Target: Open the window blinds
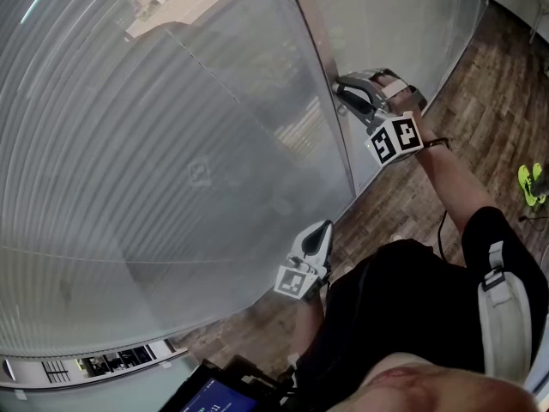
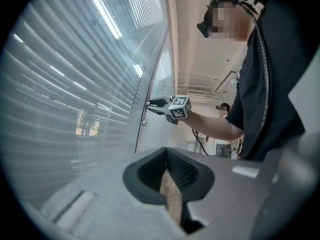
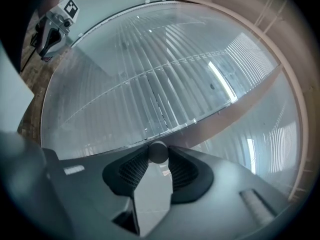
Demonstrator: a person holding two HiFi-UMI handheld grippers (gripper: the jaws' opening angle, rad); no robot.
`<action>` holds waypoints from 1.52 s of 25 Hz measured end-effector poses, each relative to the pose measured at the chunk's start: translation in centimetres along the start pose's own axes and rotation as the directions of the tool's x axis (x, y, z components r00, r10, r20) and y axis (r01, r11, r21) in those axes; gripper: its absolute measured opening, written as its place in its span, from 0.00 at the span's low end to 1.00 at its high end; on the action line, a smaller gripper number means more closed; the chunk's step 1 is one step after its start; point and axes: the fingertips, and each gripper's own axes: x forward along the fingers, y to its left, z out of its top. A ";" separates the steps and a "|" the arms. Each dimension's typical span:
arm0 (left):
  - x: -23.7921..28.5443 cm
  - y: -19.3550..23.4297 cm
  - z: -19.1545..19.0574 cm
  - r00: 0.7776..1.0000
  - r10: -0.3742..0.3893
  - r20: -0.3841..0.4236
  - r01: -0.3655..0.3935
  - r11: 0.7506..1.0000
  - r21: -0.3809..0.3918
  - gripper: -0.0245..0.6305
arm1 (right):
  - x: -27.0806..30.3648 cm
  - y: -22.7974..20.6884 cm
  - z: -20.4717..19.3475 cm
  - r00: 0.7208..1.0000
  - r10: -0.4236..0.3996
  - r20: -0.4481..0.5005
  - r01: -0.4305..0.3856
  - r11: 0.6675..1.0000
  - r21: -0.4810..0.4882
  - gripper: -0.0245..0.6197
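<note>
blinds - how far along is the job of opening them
Done: the right gripper has its fingers closed on the small round knob by the window frame. In hand: that grip; no turning shows. To do: the blinds lie shut and grey, so all the opening remains. The left gripper hangs shut, empty.

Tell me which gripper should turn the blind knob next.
Right. The right gripper is closed on the knob by the blinds; the left gripper hangs lower, shut, empty, away from it.
</note>
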 end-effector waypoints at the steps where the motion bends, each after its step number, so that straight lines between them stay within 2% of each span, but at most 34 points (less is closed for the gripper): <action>1: 0.0 0.0 0.0 1.000 -0.001 -0.001 0.001 1.000 0.000 0.04 | 0.0 -0.1 0.0 1.000 0.002 0.002 -0.002 1.000 0.026 0.22; 4: 0.0 -0.1 0.0 1.000 -0.005 0.002 0.005 1.000 0.001 0.04 | 0.0 -0.4 0.1 1.000 0.001 -0.001 -0.001 0.991 0.136 0.23; 8: 0.0 -0.1 -0.1 1.000 -0.007 -0.005 0.007 1.000 -0.006 0.04 | 0.1 -0.6 0.0 1.000 -0.009 0.000 0.009 0.960 0.281 0.23; 11: 0.0 0.0 -0.1 1.000 -0.008 -0.011 0.008 1.000 -0.008 0.04 | 0.2 -0.9 0.0 1.000 -0.014 0.016 0.007 0.920 0.392 0.23; 14: 0.0 -0.1 0.0 1.000 -0.009 -0.012 0.009 1.000 -0.009 0.04 | 0.1 -1.2 0.0 0.999 -0.017 0.031 -0.001 0.864 0.503 0.23; 17: -0.1 -0.1 0.0 1.000 -0.013 -0.015 0.013 1.000 -0.010 0.04 | 0.2 -1.3 -0.4 0.998 -0.035 0.047 -0.002 0.793 0.610 0.23; 20: -0.1 -0.1 -0.1 1.000 -0.018 -0.014 0.018 1.000 -0.010 0.04 | 0.3 -1.2 -0.4 0.997 -0.040 0.073 -0.024 0.700 0.714 0.23; 26: 0.1 -0.2 -0.3 0.999 -0.035 -0.020 0.035 0.999 -0.010 0.04 | 0.5 -1.0 -1.4 0.996 -0.058 0.072 -0.030 0.530 0.848 0.23; 28: 0.1 -0.3 -0.3 0.999 -0.041 -0.019 0.041 0.999 -0.011 0.04 | 0.5 -1.0 -1.5 0.995 -0.065 0.082 -0.043 0.458 0.888 0.23; 32: 0.1 -0.4 -0.4 0.999 -0.050 -0.021 0.050 0.999 -0.010 0.04 | 0.4 -1.3 -1.4 0.990 -0.070 0.124 -0.100 0.273 0.957 0.23; 33: 0.1 -0.4 -0.4 0.998 -0.053 -0.023 0.053 0.999 -0.012 0.04 | 0.4 -1.4 -1.4 0.989 -0.072 0.129 -0.109 0.240 0.965 0.23; 34: 0.1 -0.5 -0.4 0.998 -0.056 -0.025 0.056 0.998 -0.014 0.04 | 0.4 -1.5 -1.4 0.989 -0.075 0.129 -0.110 0.224 0.968 0.23; 38: 0.0 -0.7 -0.6 0.998 -0.061 -0.032 0.060 0.998 -0.021 0.04 | 0.3 -1.4 -1.4 0.990 -0.081 0.120 -0.099 0.222 0.970 0.23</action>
